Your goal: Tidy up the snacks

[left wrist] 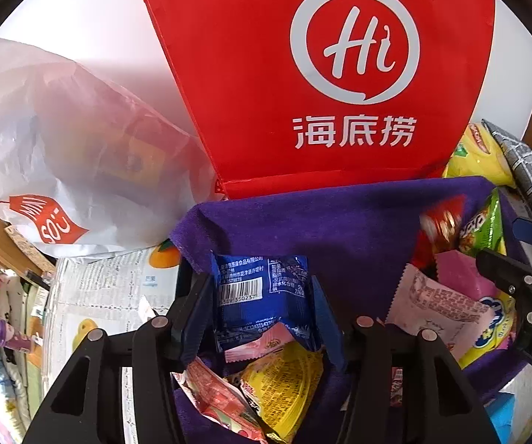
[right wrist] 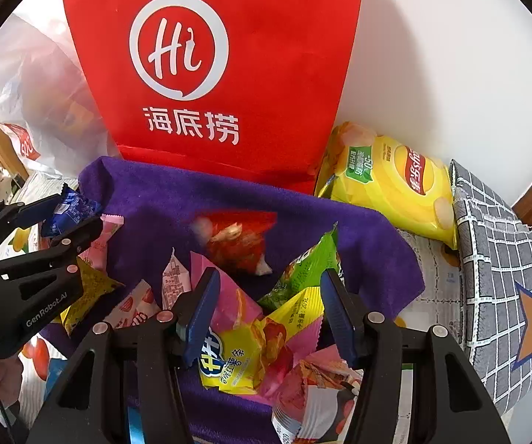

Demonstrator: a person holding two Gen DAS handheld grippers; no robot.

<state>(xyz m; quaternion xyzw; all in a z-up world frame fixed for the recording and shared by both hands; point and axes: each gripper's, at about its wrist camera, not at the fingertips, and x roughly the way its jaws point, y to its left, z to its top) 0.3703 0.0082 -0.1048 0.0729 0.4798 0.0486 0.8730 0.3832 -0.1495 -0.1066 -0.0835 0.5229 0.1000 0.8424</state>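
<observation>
Several small snack packets lie on a purple cloth (left wrist: pixel 321 214) in front of a red paper bag (left wrist: pixel 303 74). My left gripper (left wrist: pixel 262 310) is shut on a blue snack packet (left wrist: pixel 262 288), its fingers pressing both sides; it also shows in the right wrist view (right wrist: pixel 69 211). My right gripper (right wrist: pixel 269 307) is open over a yellow packet (right wrist: pixel 236 359), a pink packet (right wrist: pixel 228 296) and a green packet (right wrist: pixel 303 262). A red packet (right wrist: pixel 236 240), blurred, is above the cloth beyond it.
A white plastic bag (left wrist: pixel 62 140) stands left of the red bag. A large yellow crisps bag (right wrist: pixel 391 185) and a grey checked cushion (right wrist: pixel 495 259) lie to the right. Newspaper (left wrist: pixel 110 296) covers the surface under the cloth. A white wall is behind.
</observation>
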